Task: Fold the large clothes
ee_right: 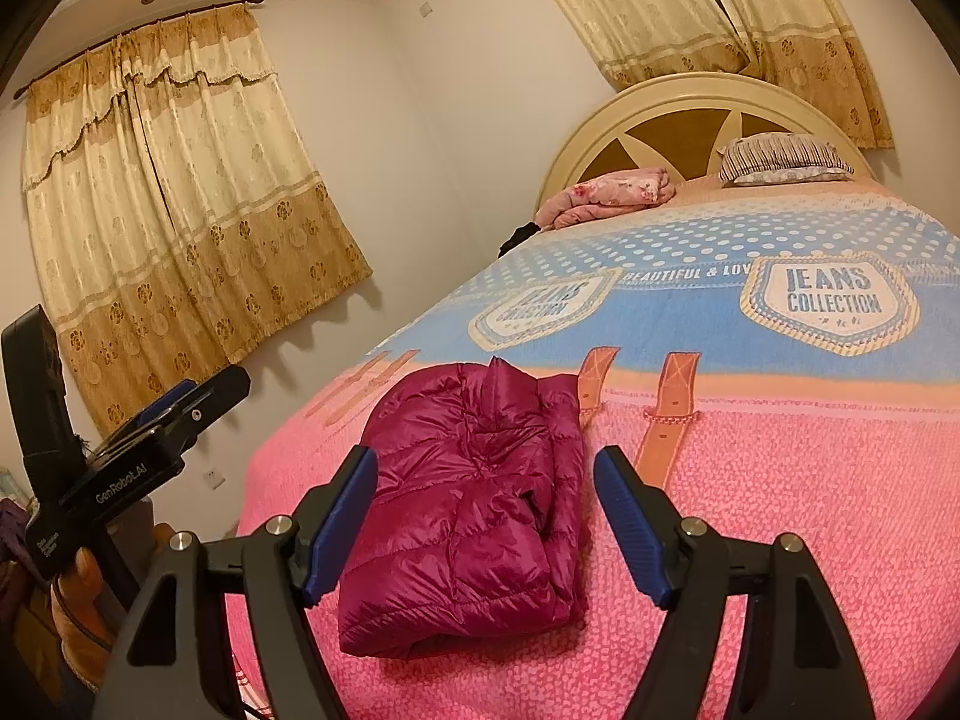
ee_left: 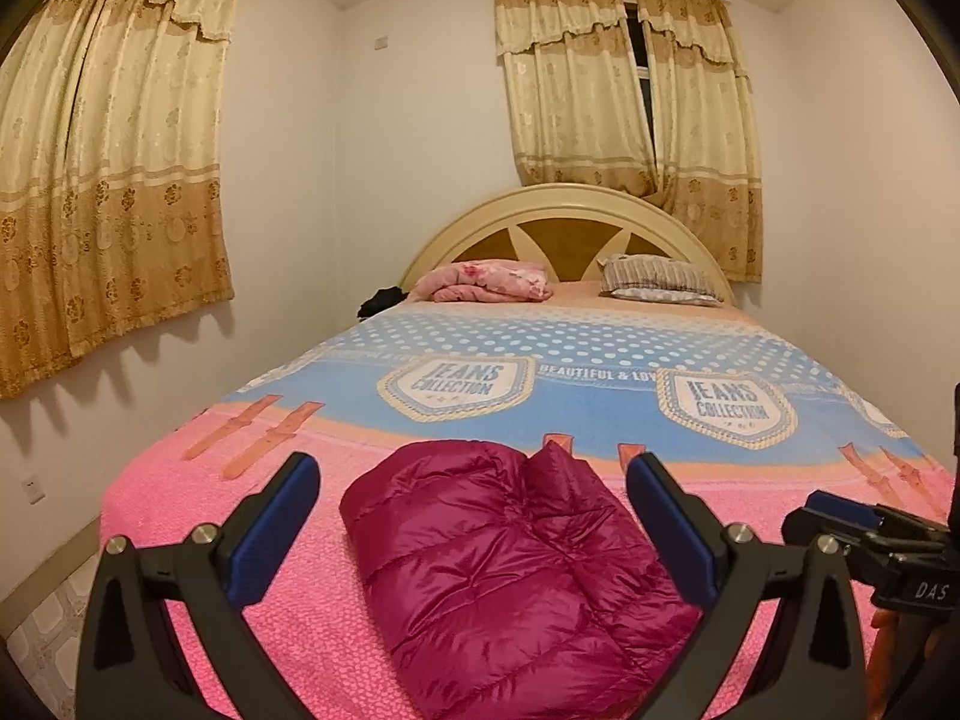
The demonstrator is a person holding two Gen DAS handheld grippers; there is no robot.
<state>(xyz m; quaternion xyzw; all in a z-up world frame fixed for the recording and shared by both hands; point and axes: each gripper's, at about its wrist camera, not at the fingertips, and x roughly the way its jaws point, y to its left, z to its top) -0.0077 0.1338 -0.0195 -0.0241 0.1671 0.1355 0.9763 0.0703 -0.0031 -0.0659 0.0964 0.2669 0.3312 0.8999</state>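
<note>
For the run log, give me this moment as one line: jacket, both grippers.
jacket: folded bundle on bed | left gripper: open, empty, off jacket | right gripper: open, empty, off jacket

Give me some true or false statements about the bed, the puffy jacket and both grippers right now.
1. The magenta quilted puffer jacket lies folded in a compact bundle on the pink end of the printed blanket. True.
2. The left gripper is clamped on the jacket. False: its jaws stand open and hold nothing.
3. The right gripper is open too, with nothing pinched between its blue pads. True.
4. The striped pillow sits at the foot of the bed beside the jacket. False: it rests at the far end by the arched cream headboard.
5. The folded pink floral quilt lies on top of the jacket. False: it lies by the headboard, apart from it.
</note>
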